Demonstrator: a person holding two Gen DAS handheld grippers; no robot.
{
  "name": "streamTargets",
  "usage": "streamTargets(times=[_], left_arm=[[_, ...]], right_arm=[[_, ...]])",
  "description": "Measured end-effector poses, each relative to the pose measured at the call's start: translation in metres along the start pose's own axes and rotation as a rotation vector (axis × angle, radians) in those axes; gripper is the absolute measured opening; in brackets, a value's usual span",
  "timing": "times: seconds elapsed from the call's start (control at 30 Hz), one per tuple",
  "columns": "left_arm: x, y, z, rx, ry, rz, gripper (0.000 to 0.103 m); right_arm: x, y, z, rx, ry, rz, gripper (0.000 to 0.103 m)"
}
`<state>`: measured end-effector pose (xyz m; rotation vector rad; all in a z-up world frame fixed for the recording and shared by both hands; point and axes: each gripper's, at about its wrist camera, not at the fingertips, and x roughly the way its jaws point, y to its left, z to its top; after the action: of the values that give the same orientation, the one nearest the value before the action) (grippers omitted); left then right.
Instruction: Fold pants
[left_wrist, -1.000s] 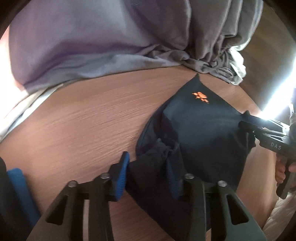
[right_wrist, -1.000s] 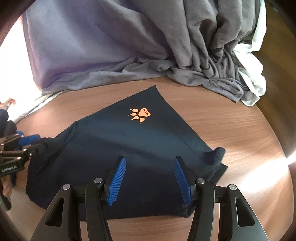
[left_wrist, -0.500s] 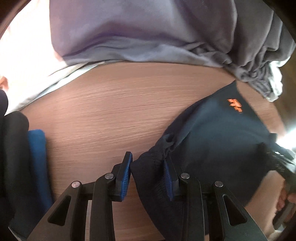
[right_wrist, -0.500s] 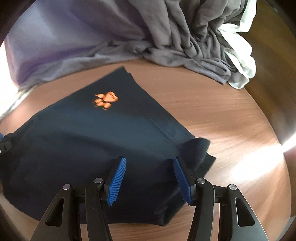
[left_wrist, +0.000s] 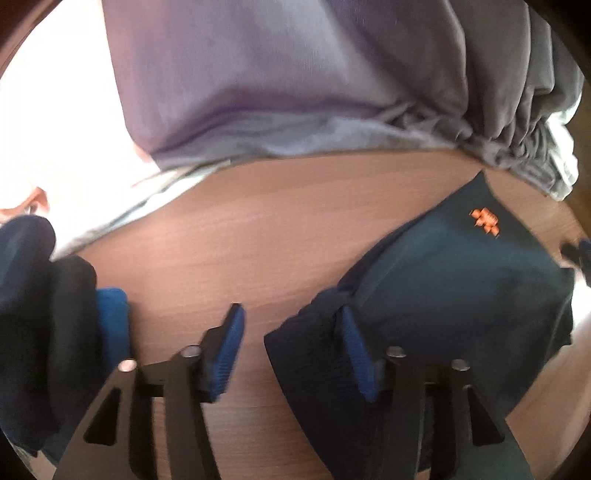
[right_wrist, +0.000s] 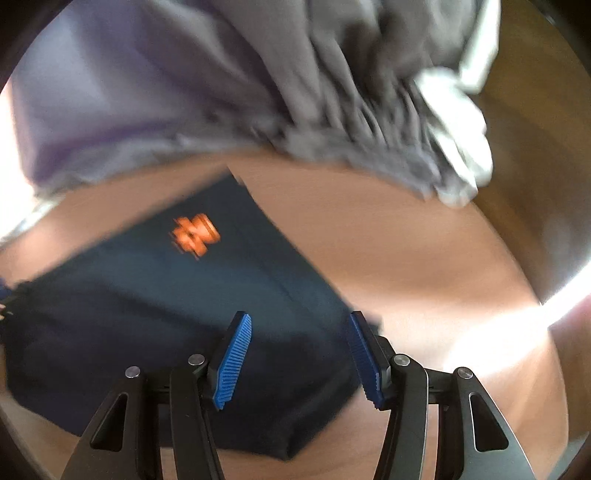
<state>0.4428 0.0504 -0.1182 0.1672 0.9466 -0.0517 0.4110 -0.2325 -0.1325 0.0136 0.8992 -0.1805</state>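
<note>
On the brown wood-grain table (left_wrist: 280, 236) lies the dark navy pair of pants with a small orange paw print (right_wrist: 155, 295), already doubled into a compact, roughly four-sided packet that rests flat, one pointed corner aimed toward the heap of laundry behind it. The left gripper (left_wrist: 291, 350) hangs over the packet's bunched near-left corner; its blue ribbed fingers (left_wrist: 229, 347) are spreading at this moment, with that gathered edge lying between them but neither pad clearly pressing on it, so the cloth looks released rather than pinched. The right gripper (right_wrist: 301, 354) hovers above the packet's near-right edge with its fingers parted and nothing clamped; dark fabric shows in the gap below them, though this view is blurred and contact cannot be judged. By the look of it the main folds are made and the garment is set down; what seems left is to smooth the puckered left corner and perhaps move the packet aside. Beyond the pants, crumpled grey and lilac cloth (left_wrist: 295, 92) is piled along the far side of the table, with a white piece (right_wrist: 461, 147) at its right end. At the left rim of the left view sit dark and blue folded garments (left_wrist: 74, 314), possibly finished pieces.
</note>
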Motion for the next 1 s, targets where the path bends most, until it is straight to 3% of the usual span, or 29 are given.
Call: streamTargets(times=[0.13,0.27,0.37,0.43,0.63,0.73,1.0], left_arm=[[-0.012,-0.005,0.009,0.054,-0.027,0.012,0.059],[-0.007,-0.009,0.02,0.062,0.023,-0.009,0.059],[-0.001,-0.005,0.024,0.04,0.055,-0.005,0.059],[0.003,0.0,0.022,0.016,0.074,-0.021,0.059],[0.014,0.013,0.01,-0.04,0.104,-0.034,0.057],[0.015,0.016,0.01,-0.068,0.101,-0.068,0.051],[0.021,0.013,0.007,-0.084,0.115,-0.11,0.049]], right_arm=[[-0.002,0.007,0.053,-0.068,-0.106,0.09,0.055],[0.043,0.026,0.104,-0.157,-0.021,0.168,0.055],[0.082,0.043,0.122,-0.185,0.065,0.229,0.055],[0.1,0.052,0.125,-0.194,0.099,0.261,0.055],[0.118,0.061,0.116,-0.136,0.101,0.226,0.053],[0.121,0.063,0.116,-0.109,0.101,0.222,0.044],[0.13,0.065,0.108,-0.066,0.138,0.24,0.039]])
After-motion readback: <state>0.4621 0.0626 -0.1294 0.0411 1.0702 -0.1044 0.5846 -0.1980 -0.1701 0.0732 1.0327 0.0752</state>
